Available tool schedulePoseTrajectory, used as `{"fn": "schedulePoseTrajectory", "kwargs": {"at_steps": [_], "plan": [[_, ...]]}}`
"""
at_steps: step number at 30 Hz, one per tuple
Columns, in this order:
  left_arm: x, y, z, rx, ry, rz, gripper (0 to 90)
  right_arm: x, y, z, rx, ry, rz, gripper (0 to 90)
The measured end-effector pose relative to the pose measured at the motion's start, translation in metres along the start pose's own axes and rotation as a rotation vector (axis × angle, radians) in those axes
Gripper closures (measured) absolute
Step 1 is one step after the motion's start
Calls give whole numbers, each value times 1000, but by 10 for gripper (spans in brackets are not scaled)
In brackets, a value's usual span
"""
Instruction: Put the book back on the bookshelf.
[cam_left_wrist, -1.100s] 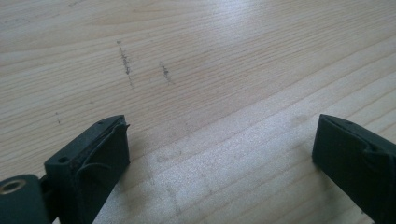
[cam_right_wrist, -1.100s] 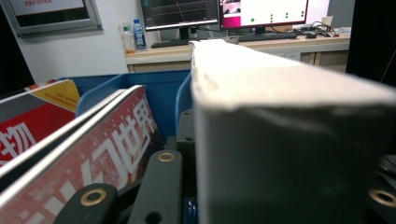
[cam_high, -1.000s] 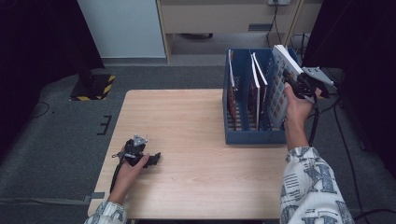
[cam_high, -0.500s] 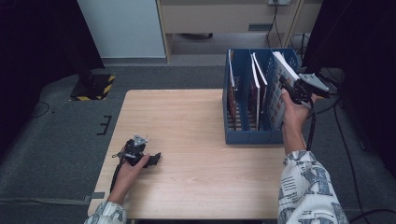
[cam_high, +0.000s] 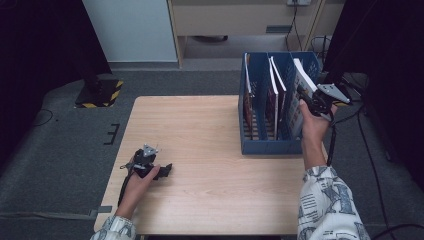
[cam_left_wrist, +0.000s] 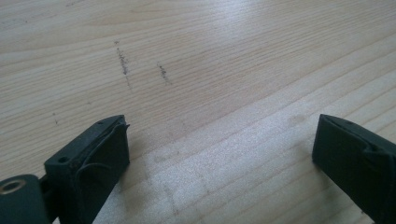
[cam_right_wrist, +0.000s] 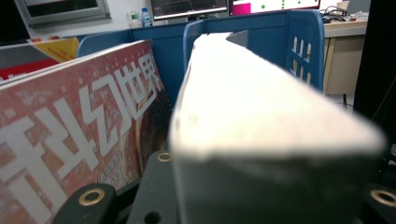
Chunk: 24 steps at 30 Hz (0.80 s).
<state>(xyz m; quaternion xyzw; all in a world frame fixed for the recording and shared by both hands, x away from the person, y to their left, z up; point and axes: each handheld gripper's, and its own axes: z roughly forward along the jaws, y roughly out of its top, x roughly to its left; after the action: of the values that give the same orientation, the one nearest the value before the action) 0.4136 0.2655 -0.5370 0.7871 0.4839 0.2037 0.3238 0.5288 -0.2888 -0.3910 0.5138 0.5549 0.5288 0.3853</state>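
The right tongs (cam_high: 306, 95) clamp a thick white-edged book (cam_high: 303, 75) above the blue slotted plastic file rack's (cam_high: 270, 146) outermost slot, seemingly for filing, while the left tongs (cam_high: 164, 171) rest wide open, empty, on the pale wooden bench (cam_high: 200, 130).

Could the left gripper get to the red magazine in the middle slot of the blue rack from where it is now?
Probably yes. The left gripper rests open on the table, bare wood between it and the blue rack. The red magazine stands behind a divider, so it would likely have to come from above.
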Motion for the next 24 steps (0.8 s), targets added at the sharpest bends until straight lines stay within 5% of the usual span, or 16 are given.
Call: {"fn": "schedulePoseTrajectory", "kwargs": {"at_steps": [7,24], "plan": [[0,0,0,1,0,0,30,-2,1,0,10,14,-16,719],[0,0,0,1,0,0,29,-4,13,6,-36,-70,-50,737]]}}
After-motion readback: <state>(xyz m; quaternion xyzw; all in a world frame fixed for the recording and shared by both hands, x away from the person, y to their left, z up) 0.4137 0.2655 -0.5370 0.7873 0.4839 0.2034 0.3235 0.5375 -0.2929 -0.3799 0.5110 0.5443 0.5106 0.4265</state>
